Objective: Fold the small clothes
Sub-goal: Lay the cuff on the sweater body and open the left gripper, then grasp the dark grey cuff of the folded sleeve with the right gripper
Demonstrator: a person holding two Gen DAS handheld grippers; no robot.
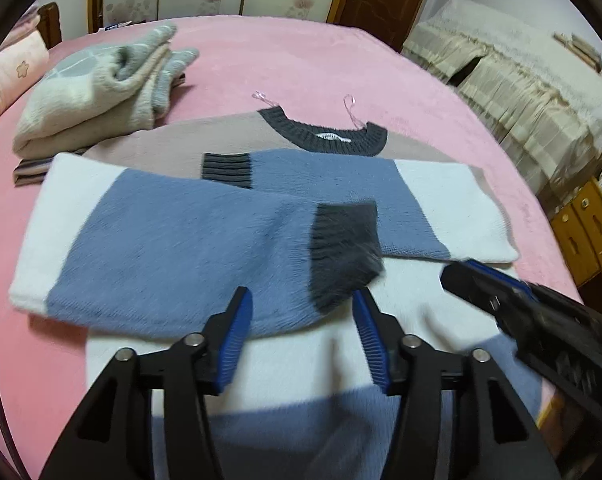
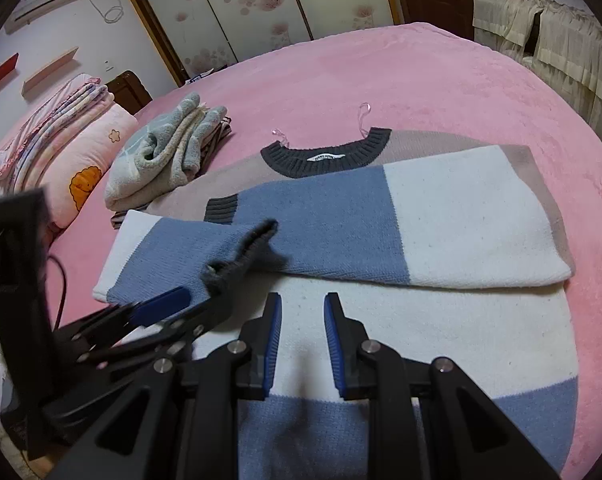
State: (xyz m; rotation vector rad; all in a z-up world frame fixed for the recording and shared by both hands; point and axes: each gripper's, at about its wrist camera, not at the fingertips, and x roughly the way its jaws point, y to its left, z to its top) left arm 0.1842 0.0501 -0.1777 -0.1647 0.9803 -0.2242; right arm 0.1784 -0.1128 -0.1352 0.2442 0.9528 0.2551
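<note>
A colour-block knit sweater (image 1: 441, 196) (image 2: 461, 216) lies face up on the pink bed, with its dark grey collar (image 1: 325, 136) (image 2: 325, 156) at the far side. Both sleeves are folded across the chest. The left sleeve's grey cuff (image 1: 345, 252) (image 2: 241, 264) lies rumpled on top, just beyond the tips of my left gripper (image 1: 301, 304) (image 2: 193, 300). That gripper is open, and its blue pads touch nothing. My right gripper (image 2: 303, 304) (image 1: 461, 272) hovers over the white body panel, with its jaws a little apart and nothing between them.
A folded pile of light clothes (image 1: 93, 96) (image 2: 169, 152) sits at the far left of the pink bed cover (image 1: 301, 60) (image 2: 461, 80). Pillows (image 2: 81, 176) lie beyond it. A cloth-covered piece of furniture (image 1: 521, 80) and a wooden cabinet (image 1: 589, 228) stand past the bed's right edge.
</note>
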